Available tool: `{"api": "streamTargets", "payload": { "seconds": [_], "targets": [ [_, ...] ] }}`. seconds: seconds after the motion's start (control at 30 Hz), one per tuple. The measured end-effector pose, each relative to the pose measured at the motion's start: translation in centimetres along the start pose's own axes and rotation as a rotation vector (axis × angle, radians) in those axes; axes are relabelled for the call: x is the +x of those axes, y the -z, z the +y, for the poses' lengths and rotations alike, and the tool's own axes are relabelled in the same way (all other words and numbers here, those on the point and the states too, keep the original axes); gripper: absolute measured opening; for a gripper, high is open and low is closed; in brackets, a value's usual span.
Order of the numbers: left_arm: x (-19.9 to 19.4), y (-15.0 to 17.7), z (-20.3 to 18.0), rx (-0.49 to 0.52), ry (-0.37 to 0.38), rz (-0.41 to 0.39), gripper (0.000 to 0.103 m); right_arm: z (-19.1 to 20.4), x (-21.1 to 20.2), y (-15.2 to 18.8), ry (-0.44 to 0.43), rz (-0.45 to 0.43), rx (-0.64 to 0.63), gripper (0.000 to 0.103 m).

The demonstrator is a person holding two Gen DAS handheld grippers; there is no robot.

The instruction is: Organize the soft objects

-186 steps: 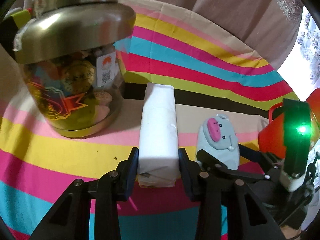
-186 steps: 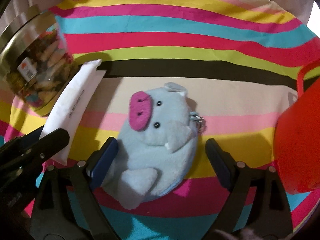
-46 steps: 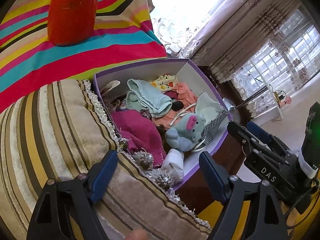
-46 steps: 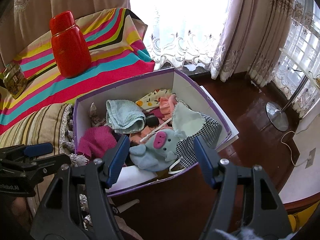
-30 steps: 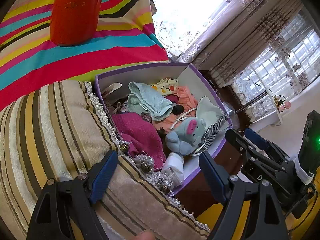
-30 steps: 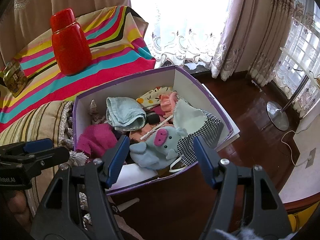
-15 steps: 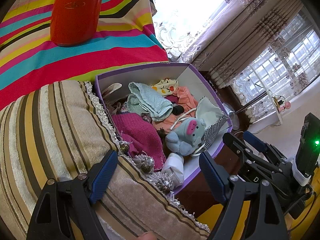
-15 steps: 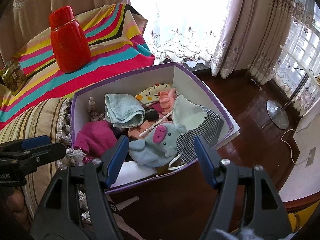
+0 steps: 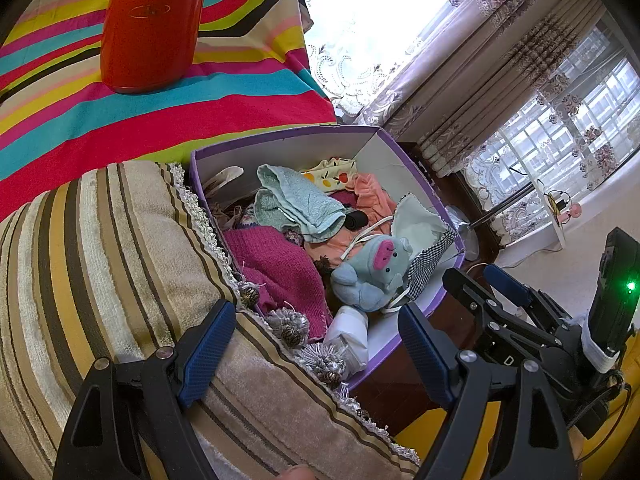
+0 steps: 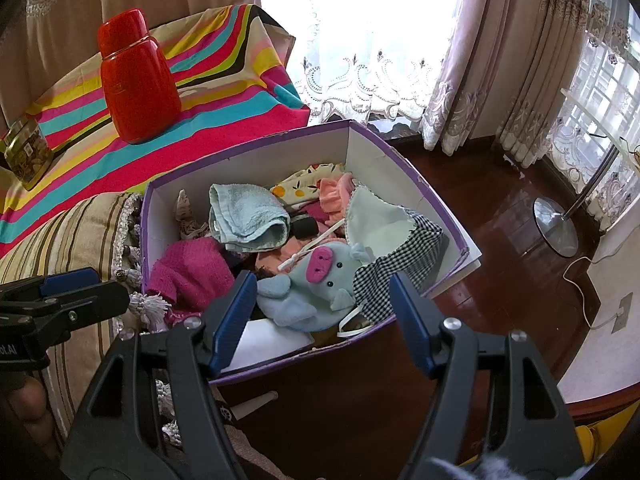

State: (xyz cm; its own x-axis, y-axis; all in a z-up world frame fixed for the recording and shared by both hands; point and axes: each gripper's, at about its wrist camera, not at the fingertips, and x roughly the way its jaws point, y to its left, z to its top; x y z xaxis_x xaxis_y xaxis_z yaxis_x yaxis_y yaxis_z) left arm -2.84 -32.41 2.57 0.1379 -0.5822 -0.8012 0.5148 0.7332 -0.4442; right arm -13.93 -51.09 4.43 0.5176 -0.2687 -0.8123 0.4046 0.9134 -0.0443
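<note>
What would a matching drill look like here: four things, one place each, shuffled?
Things:
1. plush pig
2. red flask
3. white pack
4. floor lamp base

Places:
A. on the striped cloth
B. on the wood floor, right of the box
C. in the box, against the checked cloth
D. in the box's near corner, beside the cushion

Pairs: 1-C, 2-A, 3-D, 4-B
</note>
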Motion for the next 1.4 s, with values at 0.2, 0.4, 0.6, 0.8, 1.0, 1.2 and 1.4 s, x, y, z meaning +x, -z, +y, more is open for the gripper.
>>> {"api": "streamTargets", "payload": {
  "seconds": [0.2,0.4,0.6,0.8,1.0,1.2,1.4],
  "targets": [
    [0.0,0.01,0.0,0.0,0.0,0.0,0.084,0.01,0.01,0.03,0.0,0.001,0.001,0.072],
    [0.0,0.01,-0.01,0.0,0.0,-0.001,0.084,0.0,0.03,0.03,0.0,0.001,0.0,0.072],
    [0.0,0.01,-0.01,0.0,-0.001,-0.001,0.084,0.0,0.04,0.03,0.0,0.001,0.001,0.072],
    [0.01,0.02,-0.01,0.0,-0.001,-0.001,0.084,0.03,0.15,0.21,0.0,0.004,0.001,0.072],
    [0.05,0.02,-0.03,-0.001,-0.001,-0.002,0.084,0.0,0.19,0.25,-0.001,0.005,0.001,0.072],
    [0.06,-0.02,-0.01,0.0,-0.002,-0.001,0.085,-0.04,0.23,0.25,-0.001,0.005,0.0,0.072],
    [0.36,-0.53,-0.65,0.015,0.029,-0.018,0.094,0.13,0.26,0.5,-0.006,0.006,0.006,0.072]
  ]
}}
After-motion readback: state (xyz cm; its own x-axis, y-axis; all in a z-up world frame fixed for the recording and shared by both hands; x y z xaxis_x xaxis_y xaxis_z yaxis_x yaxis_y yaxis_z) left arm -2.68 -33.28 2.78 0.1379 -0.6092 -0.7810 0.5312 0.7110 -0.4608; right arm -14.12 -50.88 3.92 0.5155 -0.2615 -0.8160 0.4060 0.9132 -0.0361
